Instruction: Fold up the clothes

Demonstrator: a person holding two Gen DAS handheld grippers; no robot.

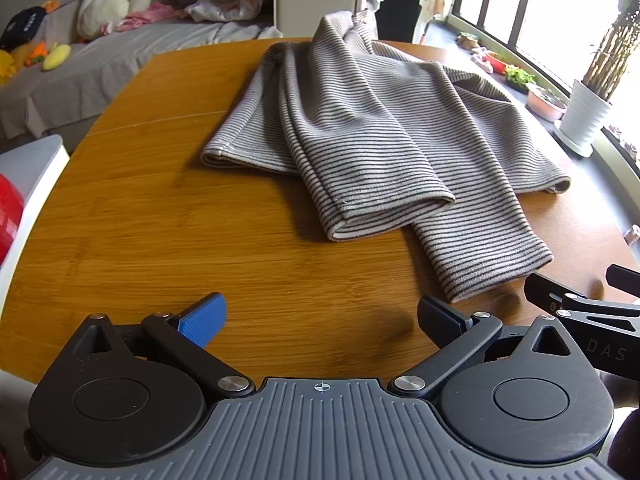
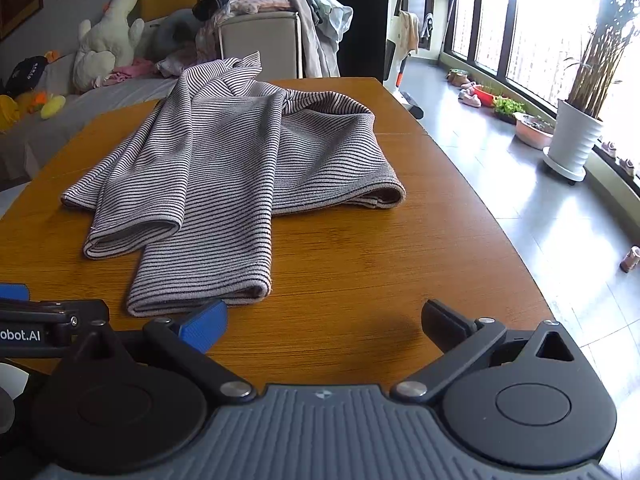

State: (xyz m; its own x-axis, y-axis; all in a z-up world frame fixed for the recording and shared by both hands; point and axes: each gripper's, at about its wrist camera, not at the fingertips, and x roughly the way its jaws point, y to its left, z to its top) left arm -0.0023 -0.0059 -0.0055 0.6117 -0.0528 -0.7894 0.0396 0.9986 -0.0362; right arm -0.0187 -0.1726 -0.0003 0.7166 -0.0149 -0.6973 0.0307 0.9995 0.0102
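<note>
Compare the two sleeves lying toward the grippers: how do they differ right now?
The upper sleeve lies across the lower sleeve and stops short; the lower sleeve reaches nearer the grippers. The upper sleeve angles left; the lower sleeve runs almost straight. Both are striped, flat on the table, with neither gripper touching them.

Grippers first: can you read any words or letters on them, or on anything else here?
"DAS": on the right gripper's black arm, cut off by the picture's edge.
"obot.AI": on the left gripper's black arm, its start cut off.
Dark cap on the sofa: white print, too small to read.
Striped garment: no text shows.
</note>
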